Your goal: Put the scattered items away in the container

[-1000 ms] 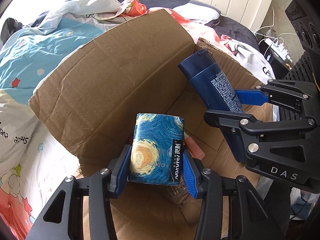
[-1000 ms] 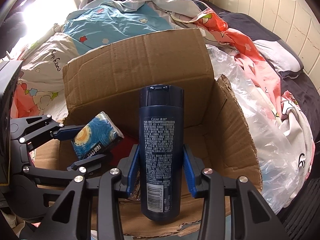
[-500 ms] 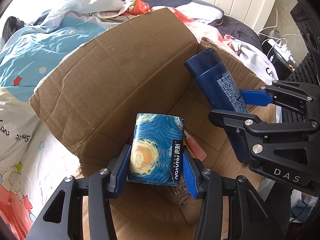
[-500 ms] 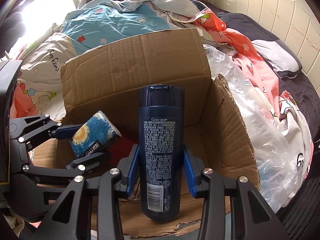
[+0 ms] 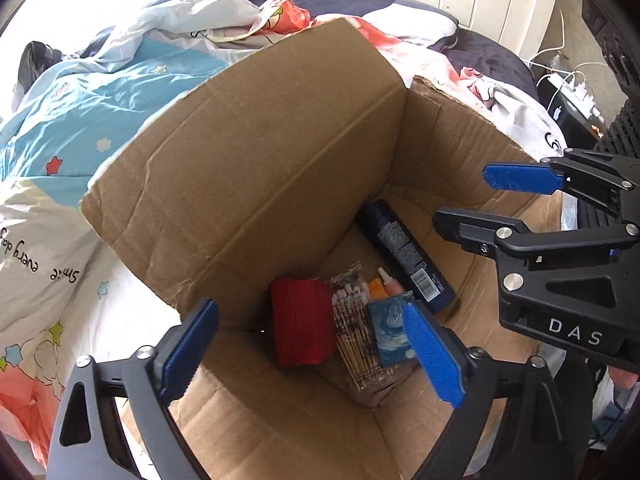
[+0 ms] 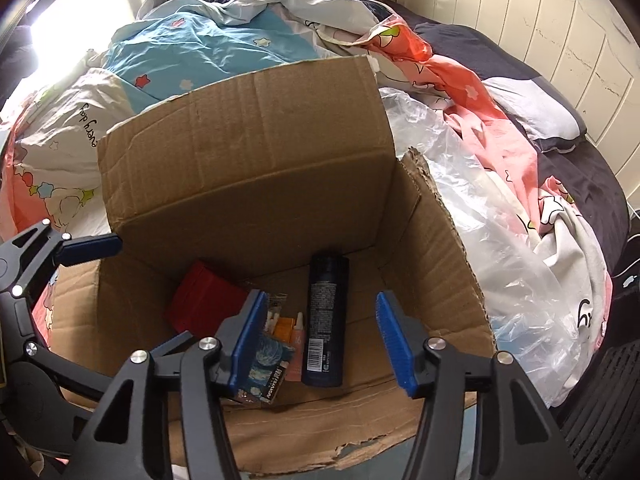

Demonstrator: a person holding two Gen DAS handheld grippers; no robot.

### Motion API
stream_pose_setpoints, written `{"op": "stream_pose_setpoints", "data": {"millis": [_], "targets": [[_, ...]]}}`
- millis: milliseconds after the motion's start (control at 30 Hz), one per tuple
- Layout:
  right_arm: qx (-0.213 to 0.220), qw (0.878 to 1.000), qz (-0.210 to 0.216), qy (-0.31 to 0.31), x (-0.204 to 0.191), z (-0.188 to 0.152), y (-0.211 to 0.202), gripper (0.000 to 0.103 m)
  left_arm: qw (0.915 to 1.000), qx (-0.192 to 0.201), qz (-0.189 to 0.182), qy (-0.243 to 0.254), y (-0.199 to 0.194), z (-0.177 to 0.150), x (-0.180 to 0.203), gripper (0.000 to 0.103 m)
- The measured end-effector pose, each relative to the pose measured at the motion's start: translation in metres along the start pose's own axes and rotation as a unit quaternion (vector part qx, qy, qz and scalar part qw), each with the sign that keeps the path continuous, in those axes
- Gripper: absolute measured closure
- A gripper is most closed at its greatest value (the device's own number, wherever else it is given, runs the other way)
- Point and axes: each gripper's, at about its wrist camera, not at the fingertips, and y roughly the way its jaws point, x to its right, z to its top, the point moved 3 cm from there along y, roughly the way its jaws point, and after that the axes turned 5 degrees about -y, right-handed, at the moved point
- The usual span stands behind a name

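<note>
Both grippers are held above the open cardboard box (image 5: 248, 168), pointed steeply down into it, so that whatever is let go falls inside rather than onto the bedding (image 6: 188, 52) around it. The jaws of the left gripper (image 5: 312, 344) have just been opening and are now spread wide with nothing between them; the starry blue packet (image 5: 390, 332) that was carried there one second ago now lies on the box floor, partly hidden behind the near blue pad. The jaws of the right gripper (image 6: 320, 340) have likewise just been opening and stand apart and empty, and the dark blue bottle (image 6: 326, 316) lies flat on the bottom, its cap toward the far wall. Beside these a red block (image 5: 300, 324), a bag of thin sticks (image 5: 354, 332) and a small orange-and-pink bottle (image 5: 386, 284) are seen, packed closely together near the middle of the floor. A clear plastic bag (image 6: 480, 200) is draped over the bed to the right of the box, outside it. It is judged that this drop is done and that further loose items, if any, would be fetched next.
</note>
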Motion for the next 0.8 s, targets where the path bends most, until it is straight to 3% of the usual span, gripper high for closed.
{"op": "stream_pose_setpoints", "data": {"millis": [200, 300, 333, 800], "targets": [[-0.006, 1.000, -0.011, 0.002, 0.000, 0.000, 0.001, 0.046, 0.9999, 0.001, 0.010, 0.007, -0.004, -0.001, 0.003, 0.003], [0.002, 1.000, -0.008, 0.006, -0.001, 0.000, -0.003, 0.026, 0.9998, 0.004, 0.018, 0.007, -0.006, -0.004, 0.002, 0.002], [0.006, 1.000, -0.008, 0.006, -0.002, 0.000, -0.005, 0.024, 0.9997, 0.005, 0.022, 0.005, -0.007, -0.004, 0.001, 0.002], [-0.001, 1.000, -0.006, -0.001, -0.016, -0.002, -0.017, 0.024, 0.9999, 0.003, 0.004, -0.015, -0.027, -0.012, -0.009, 0.000]]}}
